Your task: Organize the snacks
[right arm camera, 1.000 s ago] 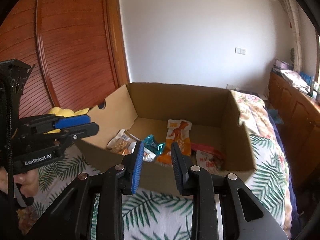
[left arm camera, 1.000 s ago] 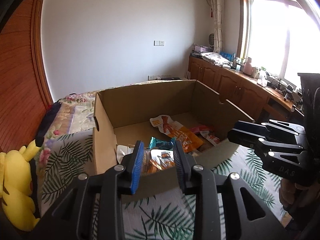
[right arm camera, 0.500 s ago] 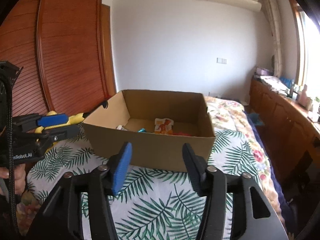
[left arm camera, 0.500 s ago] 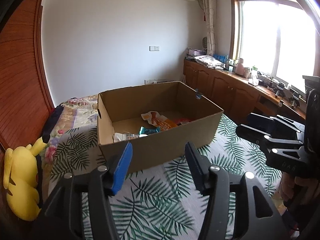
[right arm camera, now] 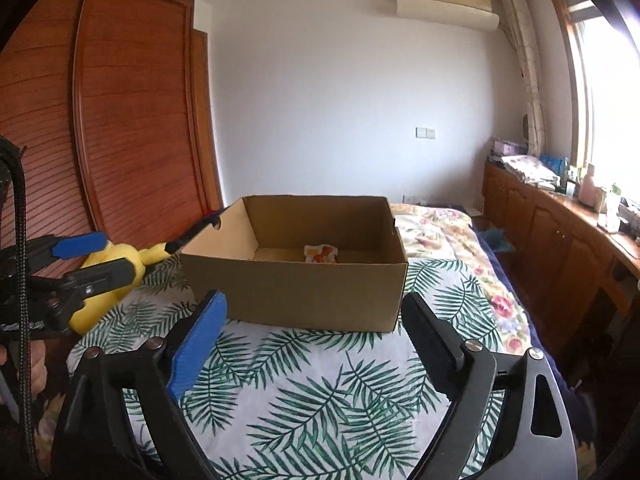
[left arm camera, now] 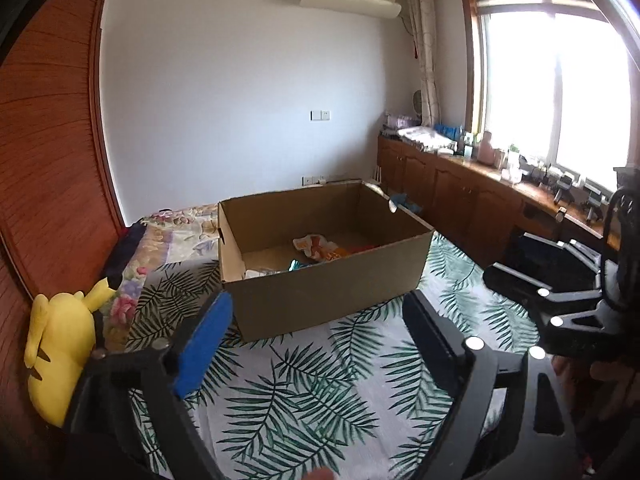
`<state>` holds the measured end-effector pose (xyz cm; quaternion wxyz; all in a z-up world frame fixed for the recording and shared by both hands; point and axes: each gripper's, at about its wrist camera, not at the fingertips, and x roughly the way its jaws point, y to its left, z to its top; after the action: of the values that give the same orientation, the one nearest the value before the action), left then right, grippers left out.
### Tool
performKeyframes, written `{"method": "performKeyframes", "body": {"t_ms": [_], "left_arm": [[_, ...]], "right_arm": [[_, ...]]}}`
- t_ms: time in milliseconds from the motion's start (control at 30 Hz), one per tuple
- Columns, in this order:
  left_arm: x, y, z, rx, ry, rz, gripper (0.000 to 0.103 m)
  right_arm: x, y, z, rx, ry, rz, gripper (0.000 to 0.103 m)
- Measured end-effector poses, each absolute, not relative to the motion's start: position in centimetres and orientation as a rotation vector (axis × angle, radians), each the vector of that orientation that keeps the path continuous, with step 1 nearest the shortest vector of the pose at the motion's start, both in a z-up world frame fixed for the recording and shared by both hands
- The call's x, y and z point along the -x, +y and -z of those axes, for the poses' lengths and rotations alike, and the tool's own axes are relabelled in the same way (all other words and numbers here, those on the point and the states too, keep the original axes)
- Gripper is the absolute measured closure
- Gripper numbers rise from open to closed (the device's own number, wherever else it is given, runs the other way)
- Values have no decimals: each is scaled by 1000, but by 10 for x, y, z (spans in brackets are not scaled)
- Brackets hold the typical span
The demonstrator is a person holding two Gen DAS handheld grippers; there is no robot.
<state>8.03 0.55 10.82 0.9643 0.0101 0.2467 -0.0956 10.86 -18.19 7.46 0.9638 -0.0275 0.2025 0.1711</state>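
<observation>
An open brown cardboard box stands on the leaf-print bedspread, also in the right wrist view. Several snack packets lie on its floor; one orange and white packet shows in the right wrist view. My left gripper is open and empty, held back from the box's near wall. My right gripper is open and empty, also short of the box. Each gripper shows at the edge of the other's view: the right, the left.
A yellow plush toy lies at the bed's left edge by the wooden wardrobe. A wooden counter with clutter runs under the window on the right. Leaf-print bedspread spreads in front of the box.
Both grippers have pulled back from over the box and opened wide. The box now looks smaller and farther away in both views.
</observation>
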Motion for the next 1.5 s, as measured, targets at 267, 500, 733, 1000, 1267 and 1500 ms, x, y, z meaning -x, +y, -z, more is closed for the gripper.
{"method": "performKeyframes", "body": {"t_ms": [267,500,733,1000,1267,1500], "left_arm": [[-58,8,-129,-23,439,139,5],[-37,7,-133,-3,433,107,5],[-13,4,-119,3,427,62,5],[2,6,-95,0,450,21,5],[10,8,-76,-10,462,4,5],[9,11,-69,-6,473,-1,5]], "right_arm": [[-83,-184,-95,47,360,-327,0],[-58,-184,-111,50,318,-315,0],[-33,-189,-107,44,304,-261,0],[-13,-193,-87,31,321,-237,0],[-5,-194,-67,19,339,-238,0],[-7,-191,-60,11,348,-250,0]]}}
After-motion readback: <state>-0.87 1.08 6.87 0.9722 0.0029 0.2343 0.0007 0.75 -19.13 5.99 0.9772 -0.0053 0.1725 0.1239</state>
